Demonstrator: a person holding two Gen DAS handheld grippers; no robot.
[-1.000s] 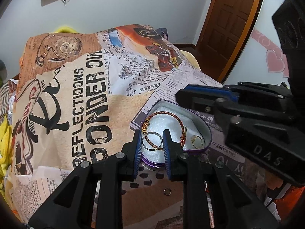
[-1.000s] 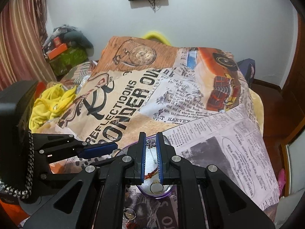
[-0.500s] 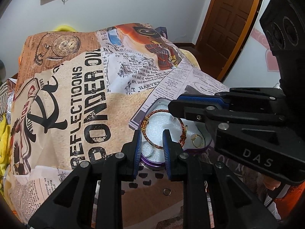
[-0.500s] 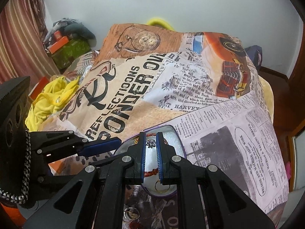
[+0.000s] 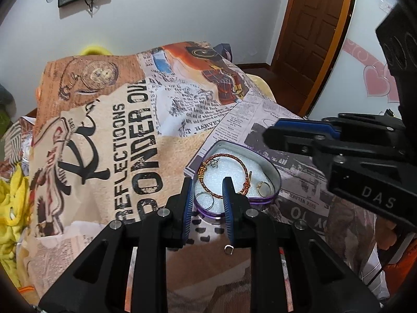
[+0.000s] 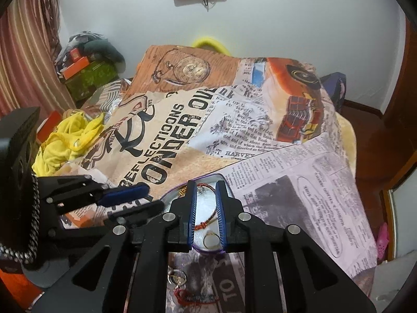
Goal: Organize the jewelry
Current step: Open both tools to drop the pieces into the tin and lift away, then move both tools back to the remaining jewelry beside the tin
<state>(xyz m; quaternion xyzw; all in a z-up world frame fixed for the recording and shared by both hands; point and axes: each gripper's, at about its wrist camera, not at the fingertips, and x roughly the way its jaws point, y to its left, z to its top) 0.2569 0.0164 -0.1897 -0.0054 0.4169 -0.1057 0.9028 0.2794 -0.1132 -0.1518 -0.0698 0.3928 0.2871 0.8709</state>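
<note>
On the bed, over a newspaper-print blanket (image 5: 109,130) in tan, white and orange, sits a heart-shaped metal tin with a purple rim and white foam lining (image 5: 276,180). At the far left of the left wrist view a crumpled yellow cloth (image 5: 10,203) lies beside the blanket. The left claw (image 5: 207,195) hangs just short of the tin's near edge, its blue-padded fingers parted with nothing between them. Inside the tin, from left to right: a thin silver ring (image 5: 204,199) near the left finger, a braided red-and-gold cord bracelet (image 5: 224,173) curled in a loop with gold beads on its left side and a gold clasp on its right, a small silver charm (image 5: 215,162) just inside the bracelet's upper left, and a gold ring (image 5: 263,187) at the right end. A small silver link (image 5: 228,249) lies on the blanket below the left claw's right finger.

Farther right in that view, the right claw (image 5: 271,133) reaches in above the tin's far right side. From the right wrist view, its blue fingers (image 6: 192,208) stand slightly apart over the tin (image 6: 226,182), gripping nothing, with the bracelet (image 6: 208,220) and the gold ring (image 6: 211,240) seen through the gap. Below, a cluster of silver rings (image 6: 176,276) and a red cord (image 6: 192,298) lie on the blanket, outside the tin.
</note>
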